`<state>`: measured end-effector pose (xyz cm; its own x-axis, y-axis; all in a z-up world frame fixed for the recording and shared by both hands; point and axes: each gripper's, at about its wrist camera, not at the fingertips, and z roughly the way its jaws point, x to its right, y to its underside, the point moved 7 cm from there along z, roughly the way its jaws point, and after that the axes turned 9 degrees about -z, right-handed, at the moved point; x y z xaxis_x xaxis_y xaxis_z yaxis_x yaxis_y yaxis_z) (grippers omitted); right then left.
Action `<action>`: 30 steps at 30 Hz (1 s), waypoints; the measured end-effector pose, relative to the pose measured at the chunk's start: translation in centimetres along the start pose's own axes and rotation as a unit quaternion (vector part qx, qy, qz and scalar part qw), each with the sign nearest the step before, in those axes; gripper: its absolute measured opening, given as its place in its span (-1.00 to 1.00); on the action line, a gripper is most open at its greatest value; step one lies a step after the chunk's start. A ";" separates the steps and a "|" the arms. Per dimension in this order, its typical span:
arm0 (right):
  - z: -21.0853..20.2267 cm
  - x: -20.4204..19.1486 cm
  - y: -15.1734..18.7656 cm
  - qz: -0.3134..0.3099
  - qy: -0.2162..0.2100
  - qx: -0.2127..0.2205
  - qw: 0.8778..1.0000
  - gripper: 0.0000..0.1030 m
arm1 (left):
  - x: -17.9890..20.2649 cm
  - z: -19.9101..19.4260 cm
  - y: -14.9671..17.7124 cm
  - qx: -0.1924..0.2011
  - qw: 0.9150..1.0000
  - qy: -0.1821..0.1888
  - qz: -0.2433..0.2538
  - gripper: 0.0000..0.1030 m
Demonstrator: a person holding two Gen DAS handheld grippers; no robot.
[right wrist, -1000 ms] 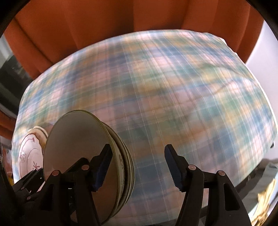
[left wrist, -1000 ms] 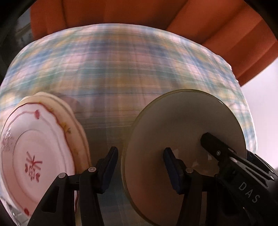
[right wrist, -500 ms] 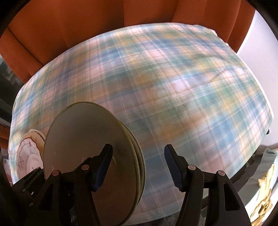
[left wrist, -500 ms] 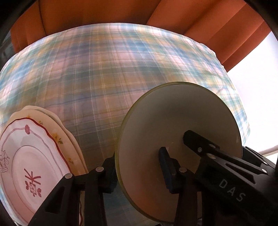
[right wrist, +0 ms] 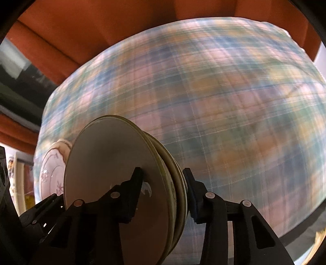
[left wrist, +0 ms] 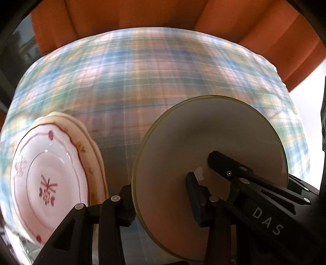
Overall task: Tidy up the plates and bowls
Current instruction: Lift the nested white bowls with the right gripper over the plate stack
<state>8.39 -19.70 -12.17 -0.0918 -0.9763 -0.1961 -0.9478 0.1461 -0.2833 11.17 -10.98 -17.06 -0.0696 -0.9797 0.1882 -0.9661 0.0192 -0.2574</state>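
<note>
Left gripper (left wrist: 161, 200): its two fingers straddle the near rim of the cream plate stack (left wrist: 205, 163), one finger (left wrist: 126, 199) behind the stack and one (left wrist: 193, 195) against the top face; whether they press the stack or stand just off it cannot be told.

Right gripper (right wrist: 163, 191): its fingers are closed on the same stack, seen from this side at (right wrist: 114, 173), one finger (right wrist: 135, 183) on the top face and the other (right wrist: 190, 189) against the underside of the lowest plate.

Cream plate stack: plain cream plates with olive-green rims, several rims showing in the right wrist view; the stack lies near the near edge of the tabletop, held between both tools from opposite sides.

Scalloped plates: a white scalloped plate with red rim line and red centre motif (left wrist: 49, 179) lies on a cream floral plate (left wrist: 89, 146), just beside the cream stack toward the near left corner of the tabletop.

Tabletop: covered by a pastel plaid tablecloth (left wrist: 142, 81), blurred in both views.

Backdrop: an orange curtain (left wrist: 132, 16) hangs beyond the far edge of the tabletop.
</note>
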 end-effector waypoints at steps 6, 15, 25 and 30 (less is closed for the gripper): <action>0.1 0.3 0.0 -0.017 -0.038 -0.003 0.999 -0.16 | 0.4 -0.3 0.5 0.011 0.999 -0.034 -0.026 -0.17; -0.1 0.8 0.3 -0.028 -0.070 -0.016 0.997 -0.15 | 0.8 -0.6 1.2 -0.011 0.996 -0.057 -0.066 -0.16; -1.9 1.1 0.3 -0.030 -0.073 -0.016 0.997 -0.15 | 1.7 -2.4 1.3 -0.006 0.996 -0.057 -0.064 -0.16; -3.3 0.0 -0.3 -0.033 -0.067 0.000 0.997 -0.15 | 1.1 -3.9 0.7 0.007 0.997 -0.050 -0.063 -0.16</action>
<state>7.64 -20.30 -9.01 0.0117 -0.9538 -0.3003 -0.9504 0.0827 -0.2999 9.41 -11.24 -13.38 0.0774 -0.9891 0.1252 -0.9623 -0.1070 -0.2502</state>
